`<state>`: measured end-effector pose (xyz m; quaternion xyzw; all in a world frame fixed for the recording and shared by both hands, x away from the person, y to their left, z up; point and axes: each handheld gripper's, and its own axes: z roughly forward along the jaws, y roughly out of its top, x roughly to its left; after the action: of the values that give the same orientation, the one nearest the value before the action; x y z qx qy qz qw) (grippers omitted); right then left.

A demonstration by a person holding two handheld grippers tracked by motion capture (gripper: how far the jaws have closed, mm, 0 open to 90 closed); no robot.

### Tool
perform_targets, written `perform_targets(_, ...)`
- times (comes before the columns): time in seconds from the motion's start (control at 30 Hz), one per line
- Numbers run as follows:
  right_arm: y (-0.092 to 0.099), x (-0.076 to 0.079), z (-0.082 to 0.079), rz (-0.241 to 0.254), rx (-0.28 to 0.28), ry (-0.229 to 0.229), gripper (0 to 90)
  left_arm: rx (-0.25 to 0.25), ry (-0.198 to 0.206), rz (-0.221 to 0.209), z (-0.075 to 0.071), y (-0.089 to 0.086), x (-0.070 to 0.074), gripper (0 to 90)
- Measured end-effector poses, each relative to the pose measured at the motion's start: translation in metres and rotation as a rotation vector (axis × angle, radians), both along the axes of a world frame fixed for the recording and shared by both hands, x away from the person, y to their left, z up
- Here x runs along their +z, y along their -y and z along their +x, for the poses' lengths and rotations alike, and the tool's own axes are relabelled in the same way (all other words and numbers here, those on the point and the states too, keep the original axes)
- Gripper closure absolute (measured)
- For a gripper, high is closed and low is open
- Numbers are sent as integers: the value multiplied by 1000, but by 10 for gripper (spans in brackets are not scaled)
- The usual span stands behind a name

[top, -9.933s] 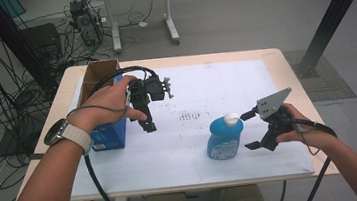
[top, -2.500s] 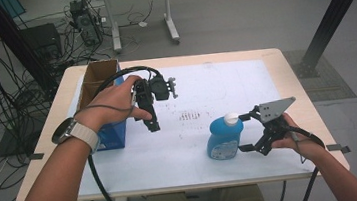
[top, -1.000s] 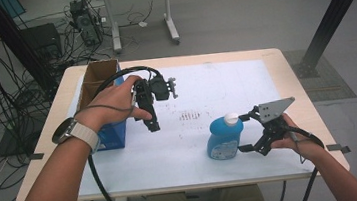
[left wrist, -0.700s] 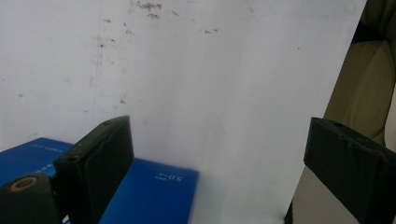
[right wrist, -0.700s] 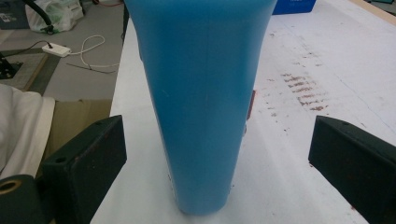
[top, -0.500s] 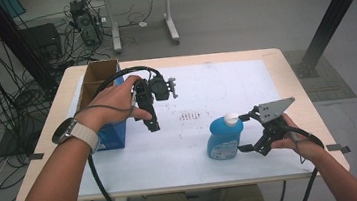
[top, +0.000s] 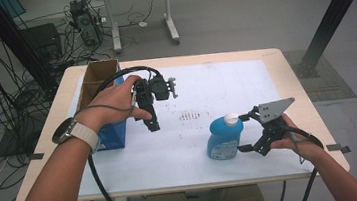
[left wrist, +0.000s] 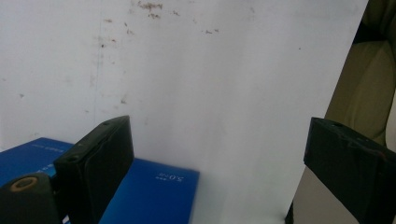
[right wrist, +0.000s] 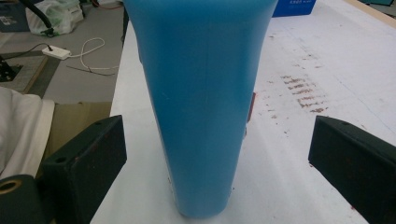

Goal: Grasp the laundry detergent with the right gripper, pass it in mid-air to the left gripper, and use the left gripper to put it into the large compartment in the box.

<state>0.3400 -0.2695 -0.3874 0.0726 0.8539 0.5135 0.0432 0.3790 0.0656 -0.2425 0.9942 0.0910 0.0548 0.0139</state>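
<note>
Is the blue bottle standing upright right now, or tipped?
Upright. The blue bottle stands on its base on the white table cover, white cap on top, between the open jaws of the right hand-held gripper, untouched.

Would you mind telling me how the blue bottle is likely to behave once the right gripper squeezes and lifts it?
The blue bottle looks like smooth plastic, so it may slip a little and flex under the squeeze. It stands tall on a narrow base, so a sideways nudge from the open right gripper could tip it. How full it is cannot be told.
</note>
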Motion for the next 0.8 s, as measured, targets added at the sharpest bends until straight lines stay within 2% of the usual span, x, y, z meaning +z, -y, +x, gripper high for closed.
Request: perform_targets(0.8, -13, -7, 0, 35, 8, -1, 50, 0, 1, 1, 0, 0, 0, 89)
